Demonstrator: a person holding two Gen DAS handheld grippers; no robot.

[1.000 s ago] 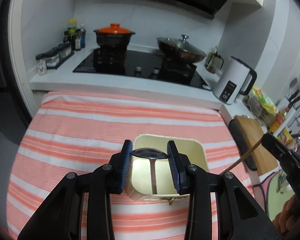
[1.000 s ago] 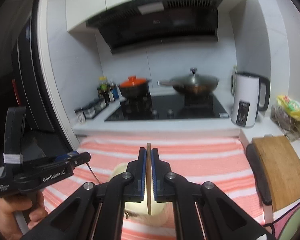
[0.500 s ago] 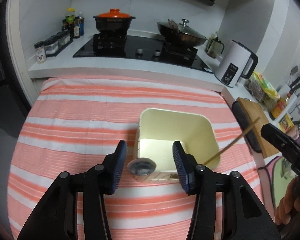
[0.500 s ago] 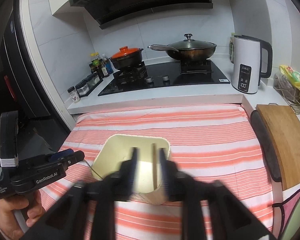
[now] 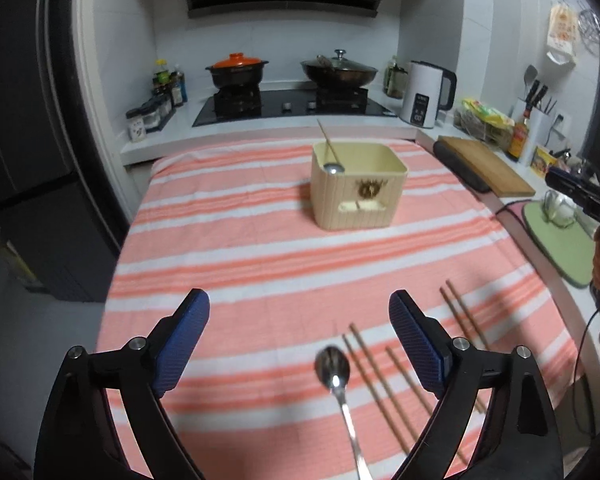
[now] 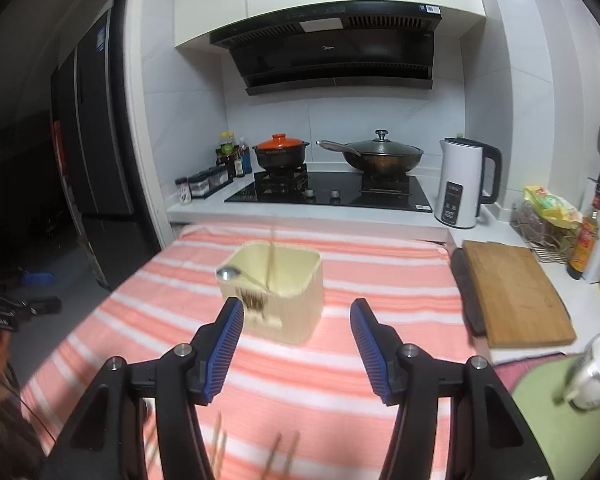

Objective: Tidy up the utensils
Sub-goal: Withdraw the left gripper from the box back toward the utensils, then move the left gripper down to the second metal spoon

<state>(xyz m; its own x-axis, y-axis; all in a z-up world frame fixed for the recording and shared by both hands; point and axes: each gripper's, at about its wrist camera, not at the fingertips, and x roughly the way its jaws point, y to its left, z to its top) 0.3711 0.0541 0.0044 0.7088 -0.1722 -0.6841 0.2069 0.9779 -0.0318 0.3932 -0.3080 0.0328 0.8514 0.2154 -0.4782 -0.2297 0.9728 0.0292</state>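
Note:
A cream utensil holder (image 5: 357,188) stands on the striped cloth, also in the right wrist view (image 6: 278,288). A metal spoon (image 5: 333,169) and a wooden chopstick (image 5: 327,142) lean inside it. My left gripper (image 5: 299,340) is open and empty, low over the near cloth. A second metal spoon (image 5: 333,368) lies between its fingers, with several wooden chopsticks (image 5: 383,380) to its right. My right gripper (image 6: 296,344) is open and empty, just in front of the holder. Chopsticks (image 6: 280,452) lie blurred below it.
The striped cloth (image 5: 260,248) covers the table. A wooden cutting board (image 5: 483,164) and a green mat (image 5: 559,240) lie at the right edge. A white kettle (image 5: 425,98), a stove with pots (image 5: 288,100) and spice jars (image 5: 152,112) stand behind.
Both grippers opened and let go: the spoon and the chopstick now stand in the holder. Both grippers have pulled back toward the near edge of the table.

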